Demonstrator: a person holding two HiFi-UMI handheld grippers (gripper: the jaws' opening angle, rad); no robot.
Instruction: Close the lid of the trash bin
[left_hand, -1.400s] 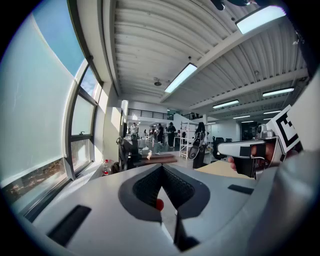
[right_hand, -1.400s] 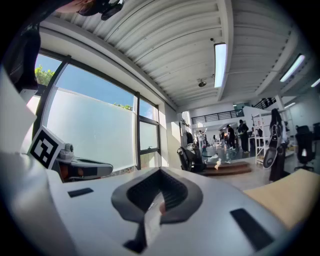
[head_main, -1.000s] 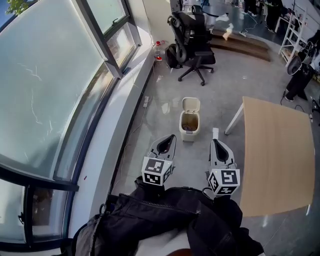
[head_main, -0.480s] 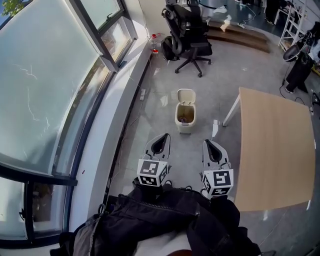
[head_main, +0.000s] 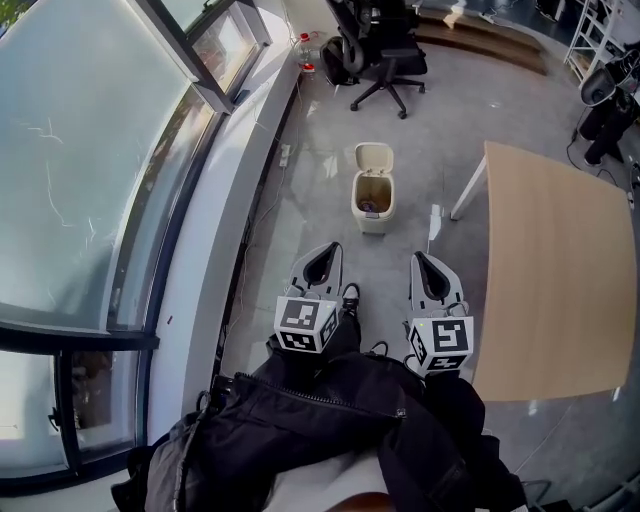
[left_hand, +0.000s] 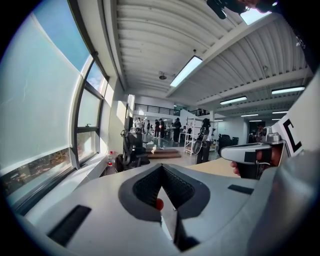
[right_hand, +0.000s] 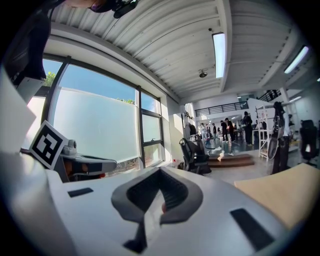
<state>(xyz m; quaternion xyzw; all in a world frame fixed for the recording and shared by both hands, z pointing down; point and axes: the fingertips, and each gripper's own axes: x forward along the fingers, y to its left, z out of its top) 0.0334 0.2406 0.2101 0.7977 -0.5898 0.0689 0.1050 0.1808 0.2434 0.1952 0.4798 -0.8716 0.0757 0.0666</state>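
A small cream trash bin (head_main: 373, 200) stands on the grey floor ahead of me. Its lid (head_main: 374, 156) is tipped up and back, and the inside shows some dark waste. My left gripper (head_main: 322, 260) and right gripper (head_main: 428, 266) are held side by side close to my body, well short of the bin and pointing toward it. Both have their jaws together with nothing between them. In the left gripper view the left gripper (left_hand: 161, 170) points level across the room, as does the right gripper (right_hand: 160, 174) in its own view; the bin is hidden in both.
A light wooden table (head_main: 550, 270) stands at the right, one white leg (head_main: 466, 190) near the bin. A black office chair (head_main: 385, 55) stands beyond the bin. A window wall and sill (head_main: 240, 180) run along the left, with a bottle (head_main: 305, 45) and a floor cable (head_main: 285, 155).
The bin has shifted upward in the head view and the table edge has come nearer. Both grippers stay side by side with jaws unchanged.
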